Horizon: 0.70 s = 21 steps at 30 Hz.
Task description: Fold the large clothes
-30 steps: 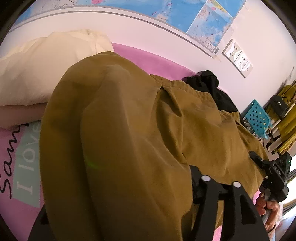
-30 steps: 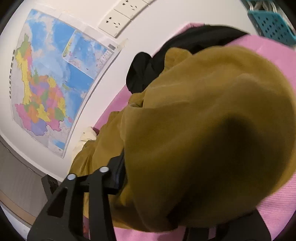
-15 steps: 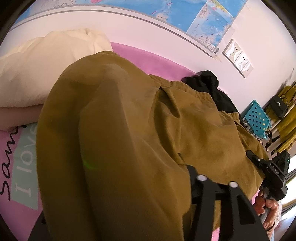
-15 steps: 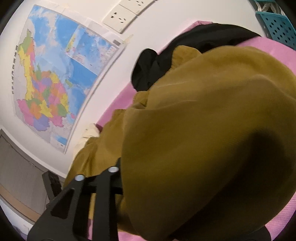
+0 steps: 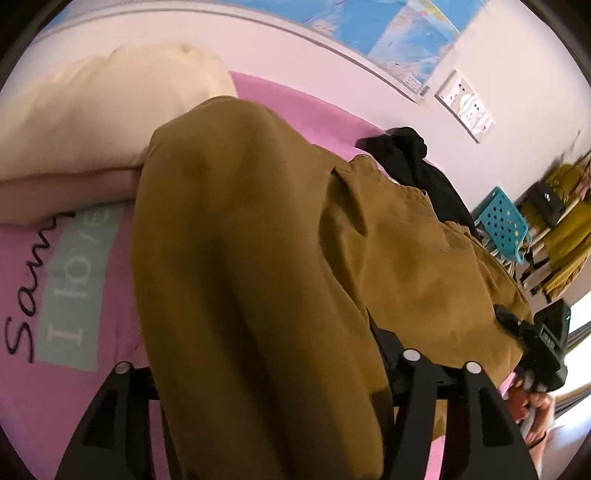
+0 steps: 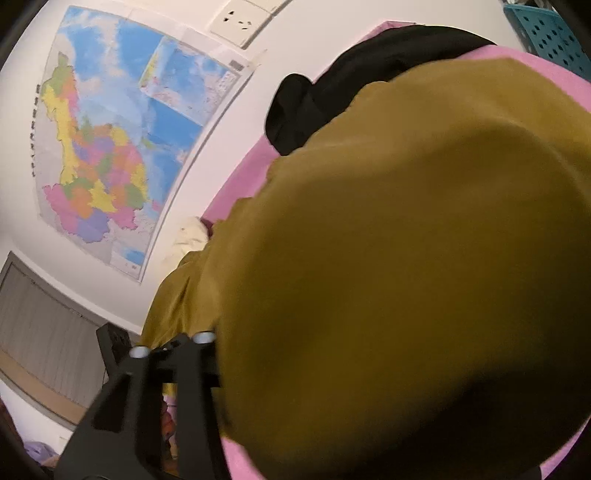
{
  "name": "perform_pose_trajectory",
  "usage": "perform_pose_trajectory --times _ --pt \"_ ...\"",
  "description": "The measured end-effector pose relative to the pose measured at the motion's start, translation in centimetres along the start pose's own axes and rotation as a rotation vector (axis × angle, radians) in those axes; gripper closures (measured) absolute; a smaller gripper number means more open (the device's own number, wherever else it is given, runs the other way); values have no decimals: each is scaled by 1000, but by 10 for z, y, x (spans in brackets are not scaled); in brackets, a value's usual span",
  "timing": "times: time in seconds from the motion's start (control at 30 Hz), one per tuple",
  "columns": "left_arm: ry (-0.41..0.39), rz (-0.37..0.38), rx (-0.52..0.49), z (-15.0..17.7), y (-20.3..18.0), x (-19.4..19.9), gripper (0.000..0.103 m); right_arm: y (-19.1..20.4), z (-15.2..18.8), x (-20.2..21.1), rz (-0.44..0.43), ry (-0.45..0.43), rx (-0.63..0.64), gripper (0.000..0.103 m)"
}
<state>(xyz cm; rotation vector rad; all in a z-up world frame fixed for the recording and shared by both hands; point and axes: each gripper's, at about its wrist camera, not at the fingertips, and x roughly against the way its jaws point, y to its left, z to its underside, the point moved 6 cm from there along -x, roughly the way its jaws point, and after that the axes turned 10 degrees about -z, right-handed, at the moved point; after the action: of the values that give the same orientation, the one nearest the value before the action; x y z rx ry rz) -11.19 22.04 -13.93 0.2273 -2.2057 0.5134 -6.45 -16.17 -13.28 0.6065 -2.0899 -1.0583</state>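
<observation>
Pink bed sheet (image 5: 317,110) is taking up the whole lower scene and serving as reference. Mustard-brown garment (image 5: 258,258) is lying bunched on top of the sheet, spanning most of it, one fold draping straight over the left gripper (image 5: 266,373) and another fold covering nearly all of the right wrist view (image 6: 406,258). Wall map (image 6: 110,147) is hanging on the white wall behind the sheet's far edge, with a white socket plate (image 6: 240,18) beside it. Cream pillow (image 5: 110,110) is sitting at the sheet's far-left corner, touching the garment's edge. Black garment (image 5: 417,162) is lying crumpled on the sheet against the wall, right behind the mustard one. Teal perforated basket (image 5: 502,225) is standing off the sheet's right end. Printed lettering (image 5: 74,280) is showing on the sheet left of the garment. Left gripper: jaws are opening, cloth is hanging between the fingers, pads are buried so cannot tell if they are pressing. Right gripper (image 6: 295,369): jaws are opening too, one finger (image 6: 177,369) is showing at the garment's edge, the other is hidden under cloth; grip cannot be told. A hand (image 5: 532,406) is holding the right gripper at the sheet's near-right edge.
</observation>
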Motion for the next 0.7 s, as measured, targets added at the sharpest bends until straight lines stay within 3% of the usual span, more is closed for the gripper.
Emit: perform_pose_trajectory --times 0.17,0.27,0.33,0.43,0.7 --pt "-11 -13 -12 -4 -3 -5 36 0 -12 -10 -17 -57 3 49" --pt "-16 -29 -14 -8 -6 -9 36 0 -17 -18 3 -76 7 57" --pt "-19 -39 -22 -9 -8 -9 43 -2 -18 -18 -2 -67 1 72" --pt "-36 -48 -46 -12 -10 -3 56 10 -20 -12 -12 -64 49 82" --pt "-89 -23 -90 -30 -20 29 68 70 -38 6 -67 -100 173 85"
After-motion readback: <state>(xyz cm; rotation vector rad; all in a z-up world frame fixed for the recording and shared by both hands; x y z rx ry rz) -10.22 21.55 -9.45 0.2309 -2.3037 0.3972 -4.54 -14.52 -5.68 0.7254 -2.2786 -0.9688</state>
